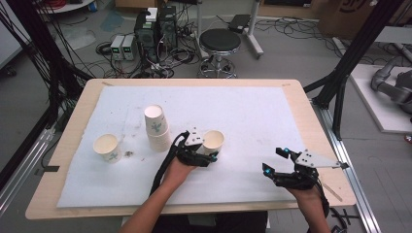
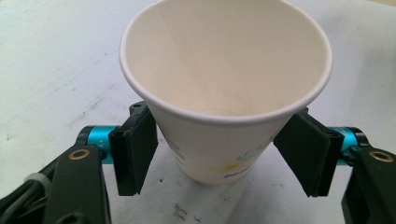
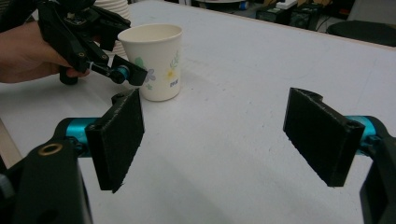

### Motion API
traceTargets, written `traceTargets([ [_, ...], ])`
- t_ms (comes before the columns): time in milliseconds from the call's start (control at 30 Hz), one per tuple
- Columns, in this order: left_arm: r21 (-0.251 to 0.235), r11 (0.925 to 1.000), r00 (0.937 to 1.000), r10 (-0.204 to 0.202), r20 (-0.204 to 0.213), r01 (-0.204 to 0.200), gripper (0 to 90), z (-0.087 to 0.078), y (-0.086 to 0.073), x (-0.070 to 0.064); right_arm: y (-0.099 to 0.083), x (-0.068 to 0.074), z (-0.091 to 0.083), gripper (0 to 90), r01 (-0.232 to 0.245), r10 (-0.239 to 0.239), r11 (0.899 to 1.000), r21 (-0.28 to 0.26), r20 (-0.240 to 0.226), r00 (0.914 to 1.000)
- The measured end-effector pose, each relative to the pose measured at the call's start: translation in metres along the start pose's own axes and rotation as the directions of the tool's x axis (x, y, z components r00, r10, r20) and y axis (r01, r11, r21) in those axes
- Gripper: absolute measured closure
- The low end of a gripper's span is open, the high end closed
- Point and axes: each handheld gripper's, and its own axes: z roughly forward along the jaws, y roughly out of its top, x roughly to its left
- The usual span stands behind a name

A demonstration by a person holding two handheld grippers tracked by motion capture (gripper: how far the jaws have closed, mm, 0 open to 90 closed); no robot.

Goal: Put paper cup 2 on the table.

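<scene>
A white paper cup (image 1: 214,141) with a flower print stands upright on the white mat (image 1: 252,111), right of centre. My left gripper (image 1: 210,153) is open around it, one black pad on each side low on the cup wall (image 2: 224,154); the pads (image 2: 137,149) sit very near the paper and the cup is not squeezed. My right gripper (image 1: 275,160) hovers open and holds nothing near the table's front right. In the right gripper view its jaws (image 3: 215,135) stand wide apart, with the cup (image 3: 156,60) and the left gripper (image 3: 126,74) farther off.
A stack of paper cups (image 1: 156,126) stands left of the held-around cup, and a single cup (image 1: 108,148) stands farther left. A few dark specks (image 1: 129,154) lie on the mat. A black stool (image 1: 220,41) and cables are on the floor beyond the table.
</scene>
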Motion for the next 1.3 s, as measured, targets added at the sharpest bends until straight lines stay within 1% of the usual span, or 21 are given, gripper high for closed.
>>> traceTargets([
  [33, -0.004, 1.0000, 1.0000, -0.004, -0.006, 0.004, 30.6, -0.001, -0.001, 0.000, 0.000, 0.000, 0.000, 20.9, -0.001, 0.001, 1.000, 0.001, 0.000, 1.0000],
  [133, -0.010, 0.9998, 0.9999, -0.015, 0.007, 0.015, 29.0, -0.003, -0.003, 0.002, 0.000, 0.000, 0.001, 20.9, -0.001, 0.001, 1.000, 0.001, -0.001, 1.0000],
  [200, -0.021, 0.9994, 0.9994, -0.028, 0.019, 0.028, 24.0, -0.006, -0.004, 0.003, 0.000, 0.001, 0.002, 20.9, -0.002, 0.002, 1.000, 0.005, -0.003, 1.0000],
  [233, -0.026, 0.9994, 0.9995, -0.023, 0.022, 0.023, 22.6, -0.008, -0.004, 0.003, -0.001, 0.000, 0.002, 20.9, 0.003, -0.003, 1.000, 0.005, -0.003, 1.0000],
  [300, -0.046, 0.9984, 0.9992, -0.033, 0.025, 0.034, 22.1, -0.012, -0.007, 0.002, -0.001, 0.000, 0.002, 20.9, -0.002, 0.002, 1.000, 0.007, -0.004, 1.0000],
  [333, -0.048, 0.9983, 0.9992, -0.031, 0.024, 0.032, 22.0, -0.015, -0.007, 0.003, -0.001, 0.000, 0.003, 20.9, -0.003, 0.003, 1.000, 0.009, -0.004, 1.0000],
  [433, -0.078, 0.9959, 0.9987, -0.045, 0.026, 0.047, 21.9, -0.027, -0.012, 0.005, -0.001, 0.000, 0.004, 20.9, -0.002, 0.002, 1.000, 0.011, -0.006, 1.0000],
  [533, -0.104, 0.9935, 0.9985, -0.043, 0.035, 0.047, 22.0, -0.040, -0.014, 0.007, -0.001, 0.001, 0.006, 20.8, -0.001, 0.001, 1.000, 0.016, -0.009, 1.0000],
  [633, -0.157, 0.9857, 0.9970, -0.053, 0.057, 0.061, 22.1, -0.057, -0.017, 0.009, -0.002, 0.001, 0.008, 20.8, -0.002, 0.002, 1.000, 0.024, -0.011, 0.9999],
  [700, -0.185, 0.9809, 0.9966, -0.050, 0.065, 0.062, 22.2, -0.067, -0.019, 0.010, -0.003, 0.000, 0.009, 20.8, -0.003, 0.003, 1.000, 0.030, -0.012, 0.9999],
  [767, -0.211, 0.9756, 0.9968, -0.046, 0.065, 0.059, 22.2, -0.077, -0.021, 0.010, -0.004, 0.000, 0.011, 20.8, 0.000, 0.001, 0.999, 0.041, -0.009, 1.0000],
  [800, -0.218, 0.9745, 0.9972, -0.041, 0.063, 0.053, 22.2, -0.083, -0.022, 0.011, -0.004, 0.000, 0.011, 20.8, 0.001, -0.001, 0.999, 0.043, -0.007, 1.0000],
  [867, -0.234, 0.9705, 0.9973, -0.043, 0.060, 0.056, 21.5, -0.092, -0.025, 0.012, -0.005, 0.000, 0.012, 20.9, 0.000, 0.000, 0.999, 0.050, 0.001, 1.0000],
  [967, -0.253, 0.9660, 0.9982, -0.047, 0.037, 0.055, 19.4, -0.107, -0.031, 0.013, -0.005, 0.000, 0.012, 20.8, 0.001, -0.002, 0.998, 0.059, 0.017, 0.9998],
  [1100, -0.271, 0.9613, 0.9988, -0.048, 0.009, 0.048, 17.0, -0.123, -0.039, 0.016, -0.005, -0.001, 0.009, 20.8, -0.003, 0.001, 0.999, 0.052, 0.036, 0.9993],
  [1200, -0.293, 0.9545, 0.9983, -0.057, -0.008, 0.053, 16.7, -0.132, -0.043, 0.018, -0.004, -0.002, 0.007, 20.8, -0.004, 0.002, 0.999, 0.045, 0.045, 0.9990],
  [1267, -0.314, 0.9478, 0.9975, -0.068, -0.018, 0.059, 16.6, -0.137, -0.046, 0.019, -0.003, -0.002, 0.006, 20.8, -0.002, 0.000, 0.999, 0.044, 0.051, 0.9987],
  [1300, -0.319, 0.9460, 0.9974, -0.069, -0.022, 0.059, 16.6, -0.138, -0.048, 0.019, -0.003, -0.002, 0.006, 20.8, 0.001, -0.004, 0.999, 0.044, 0.051, 0.9987],
])
